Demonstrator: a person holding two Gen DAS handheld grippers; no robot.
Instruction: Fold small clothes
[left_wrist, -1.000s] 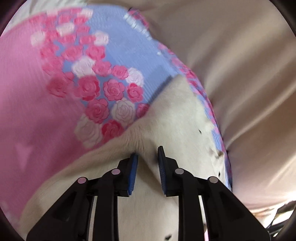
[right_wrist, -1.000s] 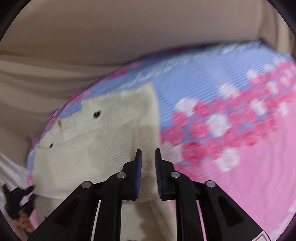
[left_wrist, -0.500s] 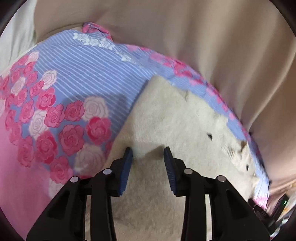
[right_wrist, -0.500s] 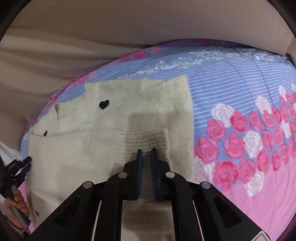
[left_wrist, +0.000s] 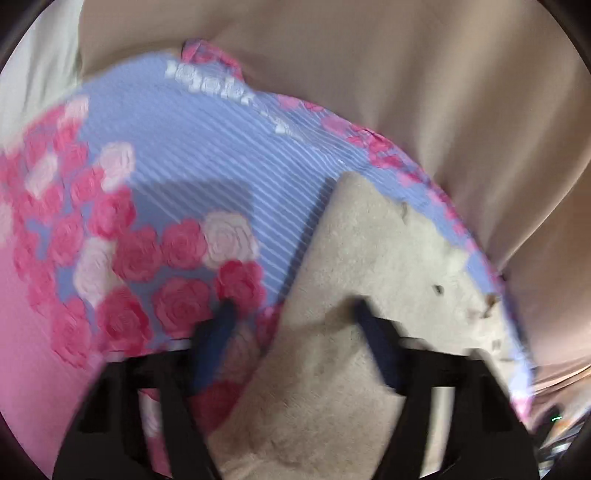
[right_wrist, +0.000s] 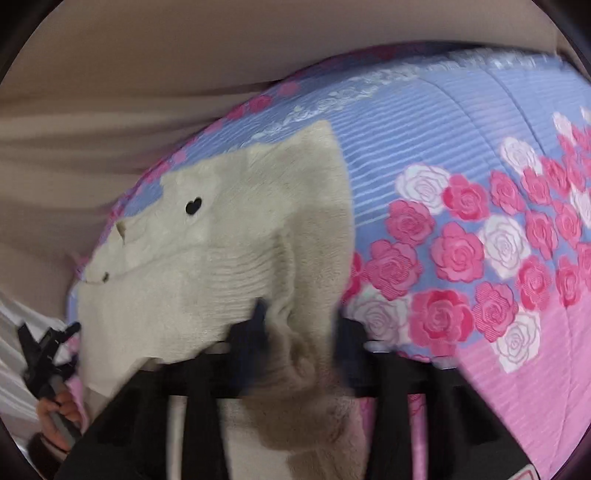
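Observation:
A small cream knitted sweater (right_wrist: 229, 258) with black heart marks lies folded on a blue and pink rose-patterned bedspread (right_wrist: 461, 155). It also shows in the left wrist view (left_wrist: 369, 295). My left gripper (left_wrist: 291, 314) is open wide above the sweater's left edge, holding nothing. My right gripper (right_wrist: 299, 321) is open over a raised fold of the sweater near its lower right part; the cloth bulges up between the jaws. The left gripper (right_wrist: 48, 350), in a hand, also shows at the lower left of the right wrist view.
A beige sheet (left_wrist: 406, 92) in loose folds runs along the far edge of the bedspread (left_wrist: 184, 166). The pink part of the bedspread (right_wrist: 535, 369) stretches to the right of the sweater.
Both grippers have opened: the left jaws spread wide and let the sweater go, and the right jaws, shut half a second ago, now stand apart. Both views are blurred by motion.

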